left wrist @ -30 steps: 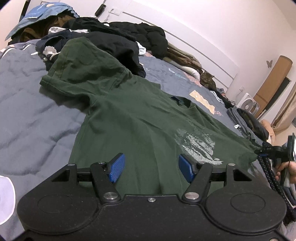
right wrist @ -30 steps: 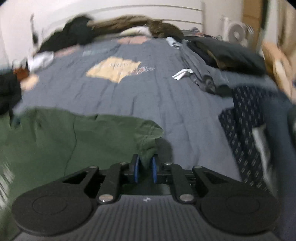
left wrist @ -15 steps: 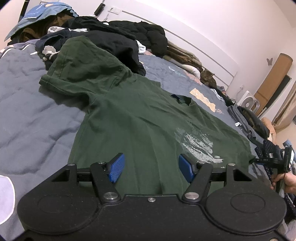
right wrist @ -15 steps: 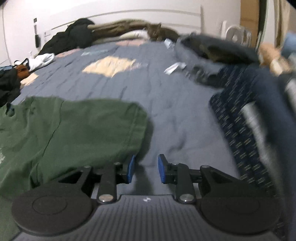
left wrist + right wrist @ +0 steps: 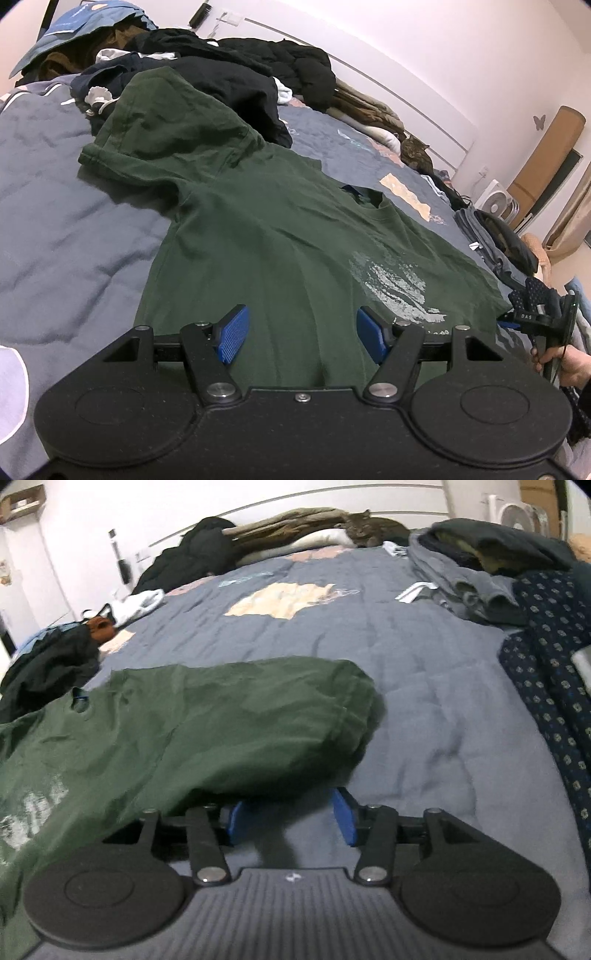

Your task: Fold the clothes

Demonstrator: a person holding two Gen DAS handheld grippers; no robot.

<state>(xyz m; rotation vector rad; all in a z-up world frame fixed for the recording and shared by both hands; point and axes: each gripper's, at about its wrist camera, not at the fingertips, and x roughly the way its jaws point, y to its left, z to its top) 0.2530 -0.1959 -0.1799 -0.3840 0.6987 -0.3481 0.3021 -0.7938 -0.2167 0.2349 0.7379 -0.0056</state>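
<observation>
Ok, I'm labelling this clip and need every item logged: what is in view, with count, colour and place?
T-shirt: one, dark green with a pale print, spread on the bed.
Duvet: one, grey-blue with a cream patch, covers the bed.
Unfolded pile: several garments, mostly black, at the bed's far left.
Folded stack: several garments, grey and dark, on the bed's right side.
Patterned cloth: one, navy with small dots, on the near right.
Cat: one, tabby, at the headboard.
Fan: one, white, by the wall.
Left gripper: black with blue pads, open over the shirt's hem.
Right gripper: jaws opening, nothing between them, beside the sleeve.
Hand: one, holding the right gripper.
</observation>
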